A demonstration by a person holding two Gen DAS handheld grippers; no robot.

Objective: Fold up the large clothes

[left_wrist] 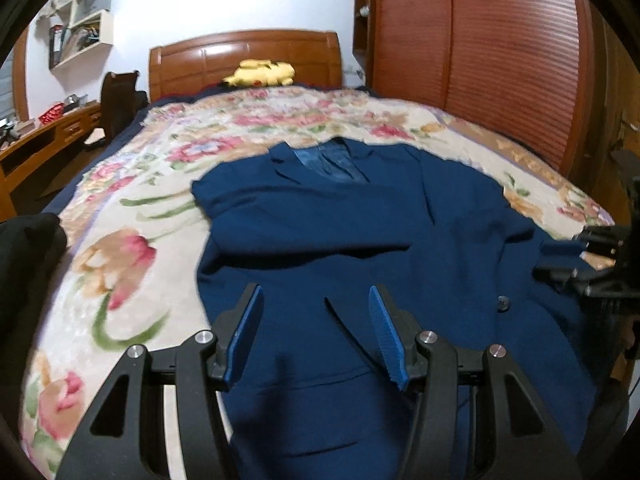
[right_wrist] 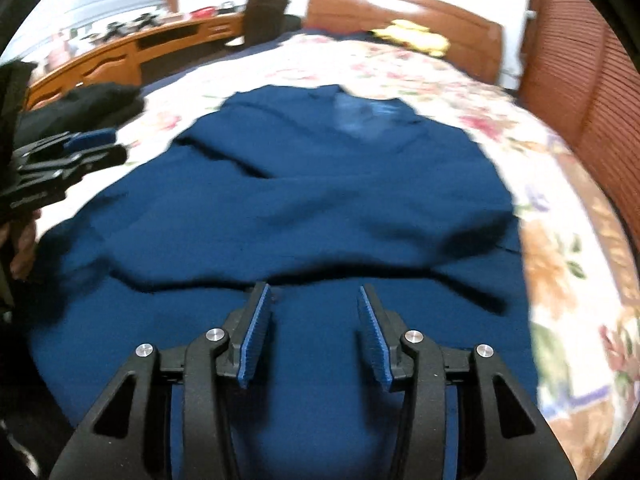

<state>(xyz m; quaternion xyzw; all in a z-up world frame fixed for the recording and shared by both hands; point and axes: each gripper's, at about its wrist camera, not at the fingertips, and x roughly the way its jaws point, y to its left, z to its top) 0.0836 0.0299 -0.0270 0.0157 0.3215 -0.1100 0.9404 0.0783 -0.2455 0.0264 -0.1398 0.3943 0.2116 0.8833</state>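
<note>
A dark blue suit jacket (left_wrist: 340, 232) (right_wrist: 320, 208) lies face up on a bed, collar towards the headboard, sleeves laid across its front. In the left wrist view my left gripper (left_wrist: 316, 292) hovers over the jacket's lower left part. It is open, with nothing between its blue pads. My right gripper (right_wrist: 314, 290) hangs over the jacket's lower middle, also open and empty. Each gripper shows in the other's view: the right gripper (left_wrist: 572, 256) at the jacket's right edge, the left gripper (right_wrist: 92, 146) at its left edge. Both views are blurred.
The floral blanket (left_wrist: 132, 208) covers the bed. A yellow plush toy (left_wrist: 260, 72) rests by the wooden headboard (left_wrist: 244, 56). A slatted wardrobe (left_wrist: 480, 60) runs along the right side. A wooden desk (right_wrist: 120, 56) stands to the left. A black garment (right_wrist: 80, 108) lies at the bed's left edge.
</note>
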